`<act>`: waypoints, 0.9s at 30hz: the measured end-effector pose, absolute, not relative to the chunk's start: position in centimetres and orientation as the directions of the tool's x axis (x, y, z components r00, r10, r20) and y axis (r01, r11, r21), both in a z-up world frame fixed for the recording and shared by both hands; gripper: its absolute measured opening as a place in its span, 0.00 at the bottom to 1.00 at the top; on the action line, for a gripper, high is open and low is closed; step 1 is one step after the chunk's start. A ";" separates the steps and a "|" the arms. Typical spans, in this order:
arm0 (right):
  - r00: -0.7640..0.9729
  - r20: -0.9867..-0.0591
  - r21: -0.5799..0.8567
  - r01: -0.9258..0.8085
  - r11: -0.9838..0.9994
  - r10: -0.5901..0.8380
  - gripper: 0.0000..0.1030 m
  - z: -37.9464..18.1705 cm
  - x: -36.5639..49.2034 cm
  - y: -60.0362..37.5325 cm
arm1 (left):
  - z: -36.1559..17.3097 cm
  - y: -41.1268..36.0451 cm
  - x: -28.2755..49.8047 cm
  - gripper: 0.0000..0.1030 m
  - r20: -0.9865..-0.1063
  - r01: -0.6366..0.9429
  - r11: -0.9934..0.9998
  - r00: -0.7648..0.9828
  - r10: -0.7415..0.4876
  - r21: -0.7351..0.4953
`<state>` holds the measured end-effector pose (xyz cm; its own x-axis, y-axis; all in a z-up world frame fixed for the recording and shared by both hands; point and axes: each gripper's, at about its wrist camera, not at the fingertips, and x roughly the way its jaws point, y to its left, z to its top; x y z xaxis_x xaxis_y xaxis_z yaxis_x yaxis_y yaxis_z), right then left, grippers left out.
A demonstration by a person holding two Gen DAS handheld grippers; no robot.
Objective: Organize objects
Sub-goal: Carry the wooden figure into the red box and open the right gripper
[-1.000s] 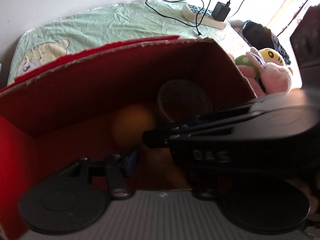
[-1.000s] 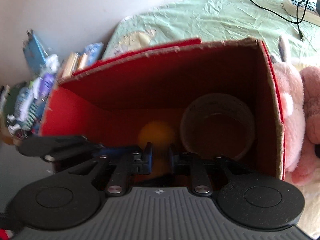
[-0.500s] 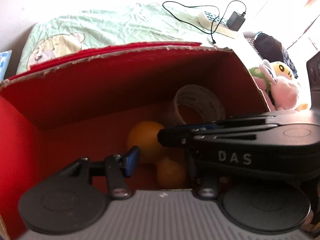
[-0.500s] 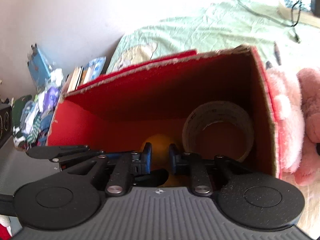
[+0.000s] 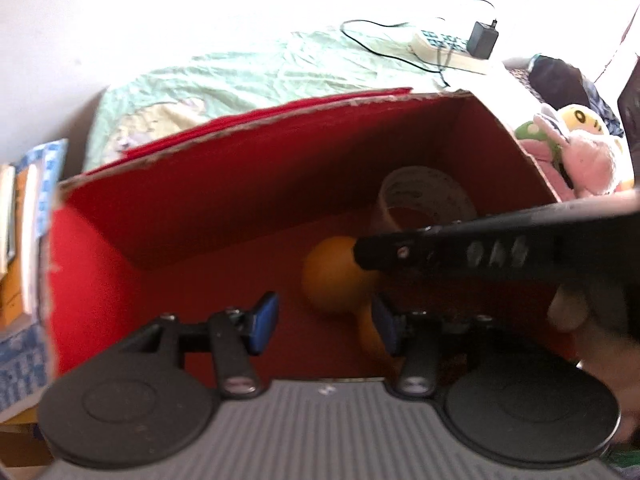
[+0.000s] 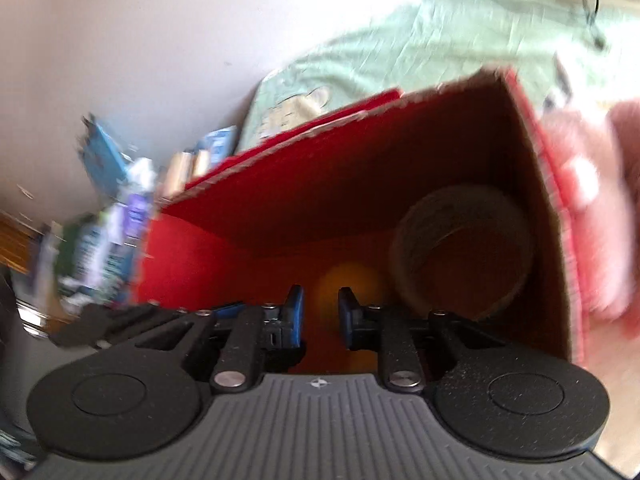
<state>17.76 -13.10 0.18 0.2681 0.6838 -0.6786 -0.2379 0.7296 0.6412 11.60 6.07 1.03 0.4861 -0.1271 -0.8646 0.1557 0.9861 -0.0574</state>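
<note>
Our left tool [image 5: 324, 322] is opening, the right tool [image 6: 320, 312] slightly parted; both empty over the red box [image 5: 240, 184]. Oranges [image 5: 328, 276] and tape roll [image 5: 424, 196] are in; plush toys [image 5: 580, 152] remain out.

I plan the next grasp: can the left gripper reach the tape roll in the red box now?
Probably not directly: the right gripper crosses in front of the tape roll, and an orange ball lies between.

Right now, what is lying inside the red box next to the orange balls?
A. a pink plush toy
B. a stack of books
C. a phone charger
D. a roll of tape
D: a roll of tape stands on edge in the red box, beside the orange ball; toy, charger and books are outside.
</note>
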 end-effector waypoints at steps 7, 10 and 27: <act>0.169 -0.751 0.599 -0.231 0.767 0.638 0.19 -0.8 18.6 -8.9 | 1.4 8.1 10.8 0.52 -0.862 0.066 0.998 0.507 -0.021 0.015; 0.170 -0.798 0.540 -0.223 0.811 0.578 0.21 -1.5 18.5 -8.1 | 1.1 8.6 11.0 0.56 -0.871 0.038 0.999 0.492 0.002 0.024; 0.346 -0.807 0.433 -0.204 0.878 0.478 0.24 -1.1 16.7 -7.9 | 0.2 6.8 11.6 0.67 -0.887 -0.035 0.991 0.441 0.134 0.132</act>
